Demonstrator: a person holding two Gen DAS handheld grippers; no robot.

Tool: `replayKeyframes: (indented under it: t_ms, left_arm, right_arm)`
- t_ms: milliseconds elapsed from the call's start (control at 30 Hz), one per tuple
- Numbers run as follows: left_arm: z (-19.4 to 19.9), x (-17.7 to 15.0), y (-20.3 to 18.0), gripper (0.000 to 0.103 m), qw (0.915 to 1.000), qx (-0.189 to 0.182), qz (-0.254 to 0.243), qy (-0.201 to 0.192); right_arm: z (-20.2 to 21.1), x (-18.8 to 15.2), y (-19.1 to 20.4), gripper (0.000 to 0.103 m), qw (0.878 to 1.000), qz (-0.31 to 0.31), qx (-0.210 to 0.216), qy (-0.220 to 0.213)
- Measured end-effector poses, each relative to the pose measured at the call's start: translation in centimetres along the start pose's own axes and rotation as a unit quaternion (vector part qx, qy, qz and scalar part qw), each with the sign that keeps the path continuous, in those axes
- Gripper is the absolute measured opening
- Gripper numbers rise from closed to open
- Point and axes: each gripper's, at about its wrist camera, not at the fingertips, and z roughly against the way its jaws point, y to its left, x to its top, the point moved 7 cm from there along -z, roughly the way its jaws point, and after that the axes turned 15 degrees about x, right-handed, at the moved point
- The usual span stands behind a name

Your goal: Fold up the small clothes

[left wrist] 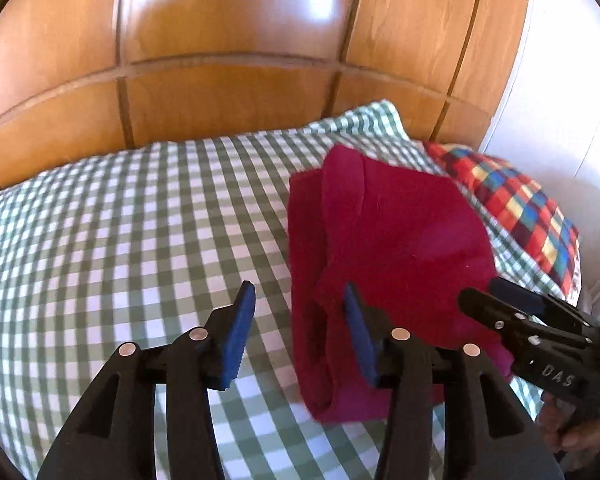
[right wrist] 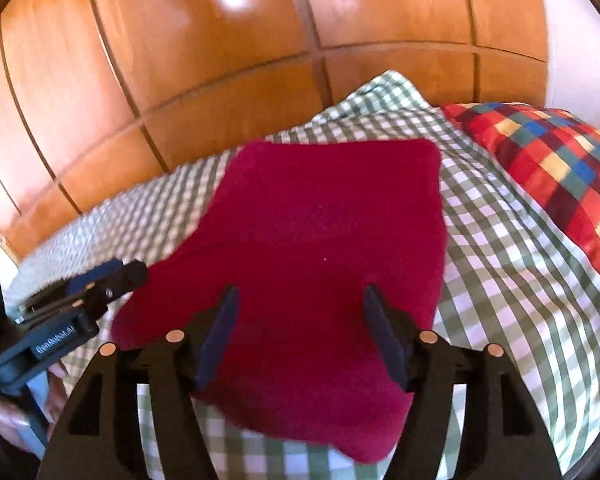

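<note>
On bed, centre-right: dark red soft knit garment (left wrist: 396, 264), folded into a rough rectangle, lying on green-and-white checked sheet (left wrist: 120, 240)
Fold state: layers stacked, doubled edge along its left side in the left wrist view; top face smooth in the right wrist view, so folding looks mostly done
Backdrop: glossy orange wooden headboard (left wrist: 220, 60) behind; multicolour checked pillow (right wrist: 552, 168) beside the garment, far right, apart from it
Left gripper (left wrist: 298, 332): blue-padded tongs parted, nothing between them; left pad over bare sheet, right pad over the garment's near-left edge, contact with cloth not clear
Right gripper (right wrist: 300, 340): tongs spread wide, over the garment's near half, no cloth pinched; pads look clear of the fabric
Cross view: each gripper shows at the edge of the other's camera, both at the garment's near side
Handling: light, limp, stretchy fabric; will sag and unfold if lifted by one layer; not fragile, not slippery on cotton sheet
Where to grip: pinch all layers together at the near corners or along the doubled left edge, one gripper per corner
Risk: catching the sheet with the cloth, or grabbing only the top layer and undoing the fold
</note>
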Motion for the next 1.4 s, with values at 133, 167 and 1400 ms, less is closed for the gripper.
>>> replayKeyframes:
  t_ms: [133,167,1400]
  left_arm:
    - [2.2,-0.4,0.3,0.061,0.9994,0.021,-0.004,-0.026]
    - [2.7,-0.6,0.5,0.064,0.9993,0.024,-0.004,-0.029]
    - [10.8,-4.8,4.9,0.099,0.9909,0.107,0.031,-0.075]
  right_arm:
    - [2.8,-0.2,1.3,0.077,1.0,-0.005,-0.015,-0.027]
    - [3.1,-0.5,1.7,0.078,0.999,-0.001,-0.023,-0.029]
    - [5.8,-3.7,6.6,0.096,0.99,0.033,-0.124,-0.065]
